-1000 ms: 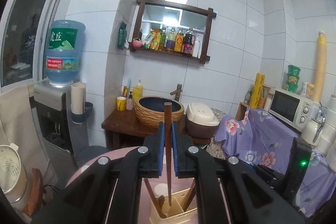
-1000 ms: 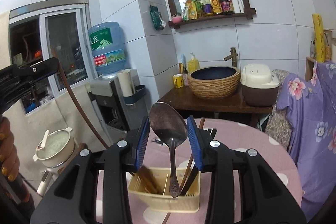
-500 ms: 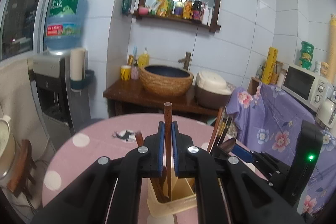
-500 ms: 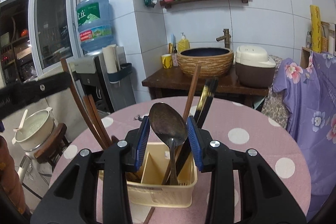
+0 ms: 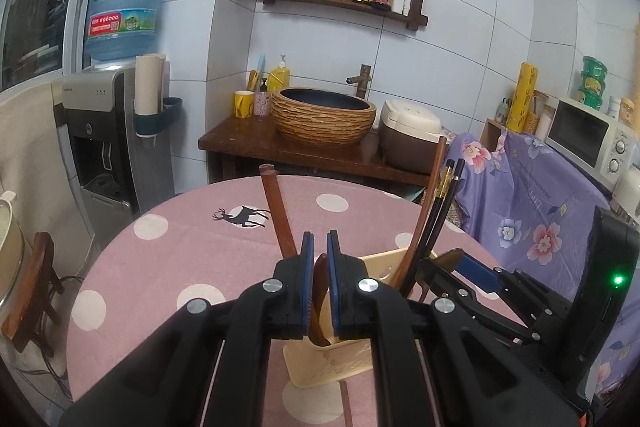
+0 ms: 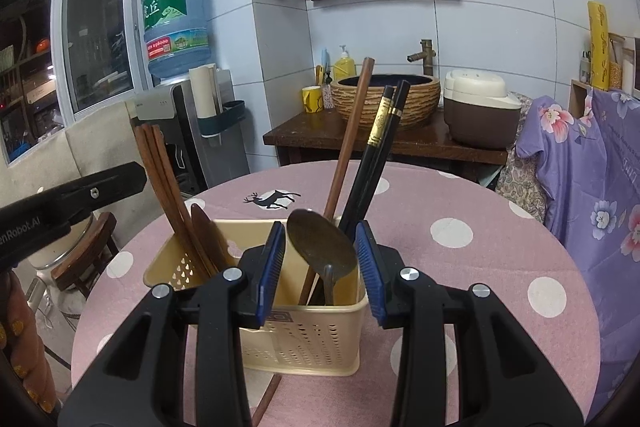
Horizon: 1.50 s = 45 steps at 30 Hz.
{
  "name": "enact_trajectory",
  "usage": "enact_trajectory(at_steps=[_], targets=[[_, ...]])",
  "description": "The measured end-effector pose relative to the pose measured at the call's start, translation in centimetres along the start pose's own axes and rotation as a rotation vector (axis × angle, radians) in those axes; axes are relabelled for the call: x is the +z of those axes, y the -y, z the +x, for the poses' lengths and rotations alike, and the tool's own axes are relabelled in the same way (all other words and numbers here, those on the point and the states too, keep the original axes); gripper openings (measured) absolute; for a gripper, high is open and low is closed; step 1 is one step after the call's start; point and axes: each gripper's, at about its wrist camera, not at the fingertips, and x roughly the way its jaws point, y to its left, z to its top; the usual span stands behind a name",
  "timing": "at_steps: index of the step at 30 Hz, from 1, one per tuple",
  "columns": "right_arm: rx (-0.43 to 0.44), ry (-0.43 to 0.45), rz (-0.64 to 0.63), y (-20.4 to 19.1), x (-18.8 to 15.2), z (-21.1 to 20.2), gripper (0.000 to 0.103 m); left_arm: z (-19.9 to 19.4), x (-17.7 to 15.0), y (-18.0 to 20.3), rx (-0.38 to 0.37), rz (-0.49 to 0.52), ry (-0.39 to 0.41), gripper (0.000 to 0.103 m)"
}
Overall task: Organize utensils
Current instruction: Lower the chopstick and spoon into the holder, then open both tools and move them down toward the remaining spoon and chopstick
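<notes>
Since a second ago both tools have dropped low over the round surface with the pink polka-dot cloth (image 5: 168, 251), and the brown wooden utensil that stood upright between the left tool's pads is now sunk into the holder.

The left tool (image 5: 317, 259) is nearly closed, its blue pads pinched on the top of that brown wooden utensil (image 5: 319, 303), whose lower end sits inside the beige perforated plastic utensil holder (image 6: 308, 339). The right tool (image 6: 320, 259) stands wide open just behind the holder; the bowl of a dull metal spoon (image 6: 322, 245) rises between its pads without touching either, so it grips nothing. The spoon's handle stands in the holder's right compartment, alongside a pair of black chopsticks with gold bands (image 6: 380, 147) and one long brown wooden chopstick (image 6: 348, 143). Several reddish-brown wooden chopsticks (image 6: 160, 167) lean out of the left compartment.

The holder looks light and top-heavy with so many long sticks leaning outward. If the left tool lets go while the utensil is tilted, or pulls sideways as it leaves, it could tip the holder or knock the leaning chopsticks out.
</notes>
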Motion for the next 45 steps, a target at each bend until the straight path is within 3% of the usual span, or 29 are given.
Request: enact_trajectory(at_steps=[2, 4, 6, 12, 31, 45], targets=[[-0.009, 0.02, -0.012, -0.1, -0.2, -0.5, 0.04, -0.6, -0.2, 0.1, 0.003, 0.014, 0.011, 0.01], [-0.011, 0.042, -0.02, -0.2, -0.2, -1.2, 0.048, -1.6, -0.6, 0.2, 0.0, 0.022, 0.027, 0.023], [-0.009, 0.068, -0.02, -0.2, -0.3, -2.1, 0.054, -2.5, -1.1, -0.1, -0.001, 0.01, 0.042, 0.05], [-0.06, 0.074, -0.019, -0.1, -1.6, -4.9, 0.057, -4.3, -3.8, -1.9, -0.002, -0.038, 0.018, 0.06], [-0.064, -0.204, 0.114, 1.2, -12.9, -7.5, 0.058, -2.9, -16.0, -3.6, 0.003, -0.062, -0.305, 0.059], [-0.064, -0.248, 0.13, 1.3, -14.4, -7.5, 0.058, -1.8, -19.3, 0.3, -0.067, 0.051, -0.421, 0.039]])
